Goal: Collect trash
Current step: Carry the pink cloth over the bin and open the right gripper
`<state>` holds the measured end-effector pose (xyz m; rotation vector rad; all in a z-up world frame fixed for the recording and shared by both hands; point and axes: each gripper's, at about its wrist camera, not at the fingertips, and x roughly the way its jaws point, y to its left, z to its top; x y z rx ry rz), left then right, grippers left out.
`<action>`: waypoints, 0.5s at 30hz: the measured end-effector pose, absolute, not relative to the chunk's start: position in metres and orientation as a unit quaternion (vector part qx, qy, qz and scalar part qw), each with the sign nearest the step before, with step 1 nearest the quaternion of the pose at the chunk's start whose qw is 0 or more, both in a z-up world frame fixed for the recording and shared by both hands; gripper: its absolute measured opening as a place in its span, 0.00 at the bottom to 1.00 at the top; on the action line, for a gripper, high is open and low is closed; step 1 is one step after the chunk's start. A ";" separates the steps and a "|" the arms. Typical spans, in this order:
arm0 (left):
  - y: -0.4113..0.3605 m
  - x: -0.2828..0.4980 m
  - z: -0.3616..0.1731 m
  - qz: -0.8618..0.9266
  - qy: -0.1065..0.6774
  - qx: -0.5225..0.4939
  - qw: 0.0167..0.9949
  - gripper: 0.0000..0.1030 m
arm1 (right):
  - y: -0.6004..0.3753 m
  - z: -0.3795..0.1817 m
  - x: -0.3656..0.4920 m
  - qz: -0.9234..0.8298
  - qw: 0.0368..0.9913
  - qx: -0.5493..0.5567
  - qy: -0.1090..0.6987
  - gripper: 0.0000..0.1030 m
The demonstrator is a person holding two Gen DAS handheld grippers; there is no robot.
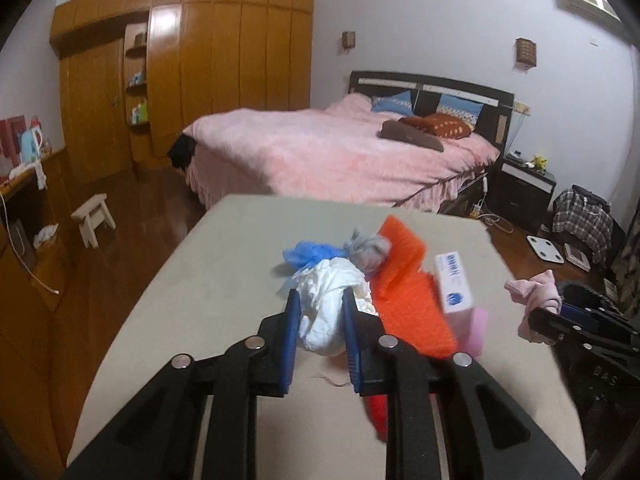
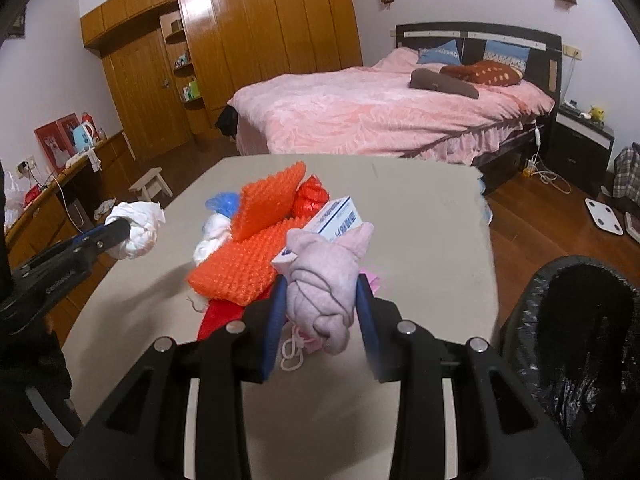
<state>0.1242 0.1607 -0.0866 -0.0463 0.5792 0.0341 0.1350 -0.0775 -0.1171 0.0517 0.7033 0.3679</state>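
Counts, as far as visible: 2 grippers, i.e. left gripper w/ 1 white crumpled wad betw. its pads, right gripper w/ 1 pink knotted cloth. On 1 beige table: 2 orange bubble-wrap sheets, 1 white-blue box, 1 blue plastic bag, 1 red bag, 1 grey wad, 1 more white wad. 1 black-lined bin. Room: 1 bed, 2 blue pillows, 1 stool, 1 nightstand, 1 scale, 2 wall boxes.
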 end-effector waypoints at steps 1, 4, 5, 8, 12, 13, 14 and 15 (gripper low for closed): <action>0.156 0.121 -0.082 0.011 0.282 -0.021 0.959 0.20 | -0.080 -0.114 0.133 0.179 0.923 0.027 0.339 0.33; 0.141 0.117 -0.070 -0.010 0.276 -0.022 0.961 0.20 | -0.092 -0.104 0.124 0.174 0.927 0.036 0.329 0.33; 0.135 0.116 -0.067 -0.019 0.274 -0.021 0.961 0.20 | -0.098 -0.100 0.121 0.171 0.929 0.041 0.326 0.33; 0.113 0.114 -0.062 -0.048 0.271 -0.017 0.961 0.20 | -0.113 -0.090 0.113 0.161 0.933 0.048 0.317 0.32; 0.078 0.119 -0.058 -0.090 0.268 -0.011 0.959 0.20 | -0.142 -0.081 0.102 0.134 0.941 0.049 0.308 0.32; 0.072 0.120 -0.058 -0.097 0.267 -0.009 0.959 0.20 | -0.150 -0.080 0.099 0.127 0.942 0.050 0.307 0.32; 0.063 0.121 -0.058 -0.107 0.267 -0.007 0.958 0.20 | -0.156 -0.079 0.098 0.121 0.943 0.051 0.307 0.32; 0.056 0.122 -0.058 -0.113 0.267 -0.005 0.957 0.20 | -0.164 -0.079 0.095 0.111 0.944 0.053 0.306 0.32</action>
